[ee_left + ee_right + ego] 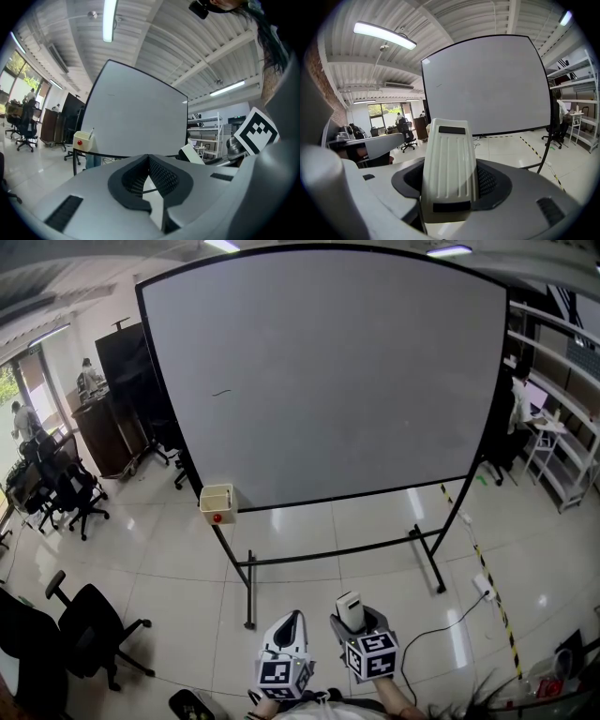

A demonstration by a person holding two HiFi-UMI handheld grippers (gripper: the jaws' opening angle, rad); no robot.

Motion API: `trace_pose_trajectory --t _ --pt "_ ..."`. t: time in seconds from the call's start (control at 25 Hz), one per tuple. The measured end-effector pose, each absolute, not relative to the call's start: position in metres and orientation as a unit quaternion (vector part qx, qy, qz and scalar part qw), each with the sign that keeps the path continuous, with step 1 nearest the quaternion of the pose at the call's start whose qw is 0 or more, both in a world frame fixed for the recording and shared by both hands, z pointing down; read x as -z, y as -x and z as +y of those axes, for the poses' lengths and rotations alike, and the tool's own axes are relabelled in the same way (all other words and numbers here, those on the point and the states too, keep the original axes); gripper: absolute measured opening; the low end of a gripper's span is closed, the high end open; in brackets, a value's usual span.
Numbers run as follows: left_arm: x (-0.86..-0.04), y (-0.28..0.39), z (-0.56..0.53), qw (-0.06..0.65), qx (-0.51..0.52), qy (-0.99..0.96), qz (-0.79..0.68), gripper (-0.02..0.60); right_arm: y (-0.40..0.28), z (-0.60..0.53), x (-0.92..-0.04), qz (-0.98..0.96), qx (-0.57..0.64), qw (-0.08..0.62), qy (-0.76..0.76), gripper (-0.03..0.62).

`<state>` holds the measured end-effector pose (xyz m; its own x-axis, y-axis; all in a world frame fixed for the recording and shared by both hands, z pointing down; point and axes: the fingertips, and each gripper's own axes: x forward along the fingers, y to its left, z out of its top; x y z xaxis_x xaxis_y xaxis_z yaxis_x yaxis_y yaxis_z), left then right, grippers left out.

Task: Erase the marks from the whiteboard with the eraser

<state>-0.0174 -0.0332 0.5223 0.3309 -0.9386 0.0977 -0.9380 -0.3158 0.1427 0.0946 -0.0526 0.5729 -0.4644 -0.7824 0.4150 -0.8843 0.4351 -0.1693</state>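
Note:
A large whiteboard on a black wheeled stand fills the head view, bearing one short dark mark at its left. The board also shows ahead in the left gripper view and the right gripper view. My right gripper is low in the head view, shut on a white ribbed eraser that stands up between its jaws. My left gripper is beside it with its jaws together and nothing in them. Both are well short of the board.
A cream box with a red button hangs at the board's lower left corner. Black office chairs stand at the left. White shelving lines the right wall. A cable and yellow-black floor tape run along the tiled floor at the right.

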Motion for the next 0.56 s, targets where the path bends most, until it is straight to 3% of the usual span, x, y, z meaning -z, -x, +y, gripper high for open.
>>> trace_pose_trajectory --t 0.56 --pt "-0.5218 0.0203 -0.0379 0.087 0.004 -0.815 -0.573 -0.012 -0.088 -0.0579 -0.5733 -0.837 -0.183 0.144 -0.496 0.273"
